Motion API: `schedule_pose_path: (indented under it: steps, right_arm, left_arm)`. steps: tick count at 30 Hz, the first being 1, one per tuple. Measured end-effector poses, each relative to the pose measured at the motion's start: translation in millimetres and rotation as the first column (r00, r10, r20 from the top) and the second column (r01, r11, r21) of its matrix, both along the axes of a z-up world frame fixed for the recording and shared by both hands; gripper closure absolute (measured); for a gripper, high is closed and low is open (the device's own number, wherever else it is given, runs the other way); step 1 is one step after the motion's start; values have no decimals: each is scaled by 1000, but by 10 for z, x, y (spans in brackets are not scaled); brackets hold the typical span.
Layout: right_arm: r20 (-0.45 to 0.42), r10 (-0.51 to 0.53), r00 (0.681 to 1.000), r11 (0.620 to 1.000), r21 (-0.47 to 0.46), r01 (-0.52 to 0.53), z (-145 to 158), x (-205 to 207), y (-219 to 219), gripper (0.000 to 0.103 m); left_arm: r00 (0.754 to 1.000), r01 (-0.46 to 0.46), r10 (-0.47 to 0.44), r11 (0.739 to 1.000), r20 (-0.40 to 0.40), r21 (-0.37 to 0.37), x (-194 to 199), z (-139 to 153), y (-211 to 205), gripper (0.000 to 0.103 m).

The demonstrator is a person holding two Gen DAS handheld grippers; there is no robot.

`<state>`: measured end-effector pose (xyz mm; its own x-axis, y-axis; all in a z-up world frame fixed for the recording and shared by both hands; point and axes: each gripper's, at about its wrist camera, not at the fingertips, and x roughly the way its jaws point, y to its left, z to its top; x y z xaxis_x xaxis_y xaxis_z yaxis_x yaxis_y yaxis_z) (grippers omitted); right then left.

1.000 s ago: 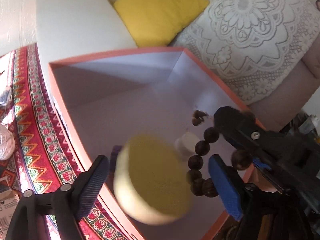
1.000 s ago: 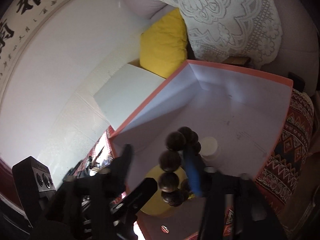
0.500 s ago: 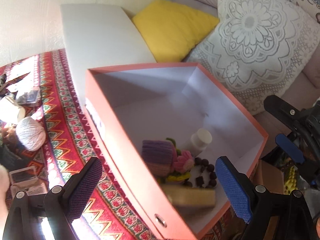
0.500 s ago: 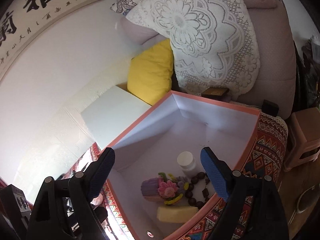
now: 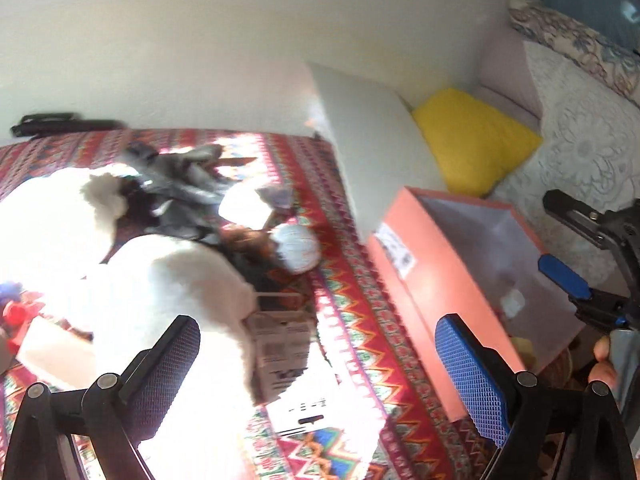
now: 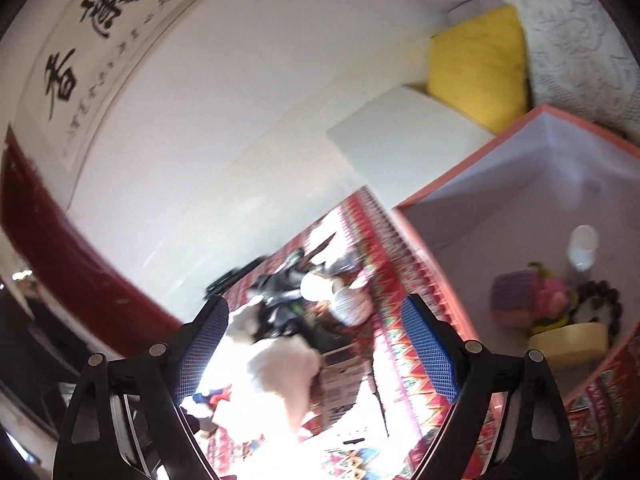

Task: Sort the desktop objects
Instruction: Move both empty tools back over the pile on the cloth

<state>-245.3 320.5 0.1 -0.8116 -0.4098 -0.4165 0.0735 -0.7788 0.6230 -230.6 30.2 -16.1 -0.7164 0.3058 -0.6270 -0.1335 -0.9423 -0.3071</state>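
A red patterned cloth (image 5: pixel 352 320) covers the table, sun-bleached across the lower left of both views. Nearest, at the bottom of the left wrist view, the left gripper (image 5: pixel 316 376) stands with jaws wide apart and nothing between them; low in the right wrist view the right gripper (image 6: pixel 316 344) is likewise spread and empty.

Just beyond the left gripper lie printed paper packets (image 5: pixel 284 352), then a white ball of yarn (image 5: pixel 296 246) at mid-frame, with grey and dark clutter (image 5: pixel 180 184) behind it, too blurred to name.

At the right of both views sits the orange box (image 6: pixel 460 178), open-topped. Inside it, at the right of the right wrist view, rest a pale round block (image 6: pixel 568 342), a string of dark beads (image 6: pixel 604 300), a knitted purple and pink toy (image 6: pixel 532 296) and a white bottle (image 6: pixel 582 248).

So part of the sorting looks done: four things are boxed. The yarn, packets and clutter on the cloth seem left to collect. Farthest back, a yellow cushion (image 5: pixel 476 140) leans by the wall.
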Motion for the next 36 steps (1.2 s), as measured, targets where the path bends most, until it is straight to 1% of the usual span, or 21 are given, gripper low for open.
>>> schedule_pose_path:
  steps: [1,2,3,4,5,8,10,12,15,19,21,23,24,25,26,29,30,32,34,35,36]
  right_arm:
    - [-3,50,999,999,4,-50,-2,-21,-181,12]
    - [-6,92,996,996,15,-92,-6,-28,-369,12]
    - [-6,132,991,991,30,-132,-14,-33,-557,12]
    - [-4,168,986,985,46,-168,-29,-35,-745,12]
    - [-1,198,980,979,59,-197,-51,-31,-920,12]
    - [27,269,963,958,91,-271,-154,-38,-1403,12]
    - [53,303,951,946,107,-307,-230,-44,-1683,12]
    - [70,319,945,938,119,-326,-283,-59,-1875,12]
    - [82,316,945,935,142,-325,-327,-100,-1986,13]
    - [120,258,959,945,176,-276,-440,-236,-1873,12]
    - [150,220,964,954,175,-245,-514,-319,-1750,12]
    - [177,189,966,961,171,-219,-582,-413,-1647,12]
    - [181,187,966,963,162,-217,-603,-441,-1624,12]
    - [184,187,965,965,151,-216,-622,-463,-1604,12]
    - [187,187,964,967,141,-215,-640,-485,-1584,12]
    - [159,234,959,968,55,-245,-621,-497,-1584,14]
    - [138,259,956,965,13,-263,-604,-493,-1588,17]
    - [101,292,951,956,-54,-288,-564,-504,-1587,17]
    - [89,264,960,964,-48,-260,-463,-592,-1553,17]
    - [92,235,968,972,-25,-233,-407,-679,-1533,17]
    - [120,205,971,978,9,-208,-410,-830,-1531,16]
  left_arm:
    - [998,-58,58,998,4,-13,33,-44,-205,5]
    - [991,-131,131,990,1,-54,75,-89,-404,5]
    - [980,-201,201,975,-7,-99,115,-132,-592,5]
    - [964,-267,267,952,-19,-149,152,-172,-762,4]
    - [947,-318,320,932,-22,-175,173,-223,-940,3]
    - [910,-406,414,904,34,-132,135,-440,-1513,1]
    - [884,-451,458,888,93,-93,15,-606,-1862,1]
    - [857,-490,496,868,138,-82,-116,-762,-2138,1]
    - [842,-499,506,862,186,-86,-284,-969,-2328,1]
    - [850,-459,473,881,230,-115,-460,-1248,-2394,4]
    - [848,-439,459,888,263,-136,-541,-1377,-2380,6]
    - [860,-393,431,901,275,-184,-638,-1436,-2316,7]
    - [868,-368,417,905,270,-214,-664,-1445,-2266,12]
    - [876,-345,400,910,271,-230,-676,-1457,-2227,18]
    - [882,-326,381,918,276,-225,-672,-1464,-2210,29]
    - [893,-309,348,935,286,-174,-631,-1422,-2261,79]
    - [896,-309,340,939,286,-151,-599,-1403,-2289,80]
    - [905,-302,322,946,276,-115,-532,-1344,-2337,80]
    - [912,-295,314,949,262,-109,-463,-1289,-2360,80]
    - [916,-291,308,951,257,-104,-435,-1267,-2374,80]
    - [919,-285,300,954,257,-92,-415,-1256,-2391,80]
